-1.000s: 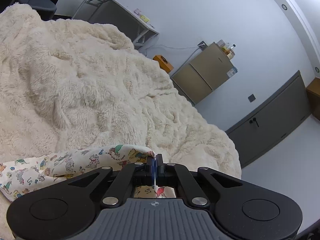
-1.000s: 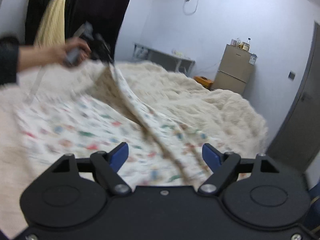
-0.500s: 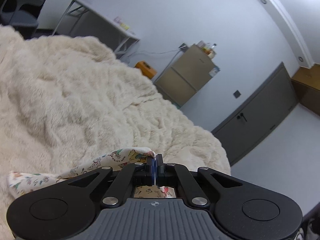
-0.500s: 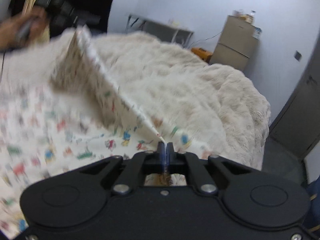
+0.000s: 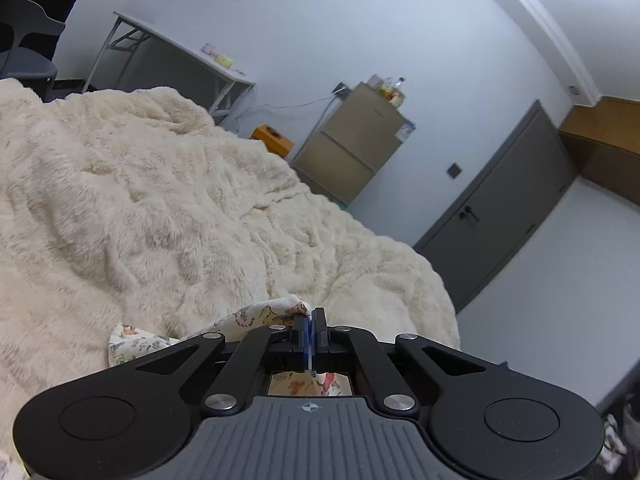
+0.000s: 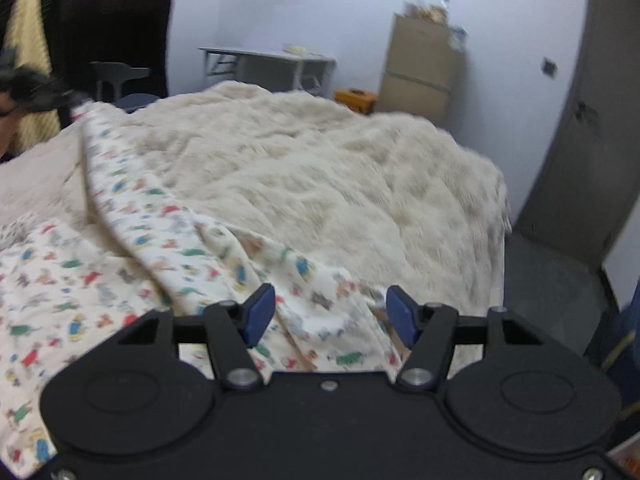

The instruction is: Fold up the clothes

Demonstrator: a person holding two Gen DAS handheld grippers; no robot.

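Note:
A white garment with small coloured animal prints (image 6: 120, 264) lies on a cream fluffy blanket (image 6: 320, 176) over the bed. My left gripper (image 5: 309, 320) is shut on an edge of the printed garment (image 5: 264, 312) and holds it lifted; it shows far left in the right wrist view (image 6: 36, 88), with the cloth stretched from it. My right gripper (image 6: 330, 312) is open just above the garment's near edge, with cloth lying between the blue pads (image 6: 258, 312).
A beige cabinet (image 5: 352, 148) with bottles on top stands by the far wall, next to an orange box (image 5: 272, 140) and a white desk (image 5: 172, 56). A grey door (image 5: 512, 200) is on the right. A dark chair (image 6: 120, 80) stands behind the bed.
My right gripper was shut on the garment's edge half a second ago and is now open, the cloth dropped onto the bed. My left gripper has stayed shut and lifted its edge higher.

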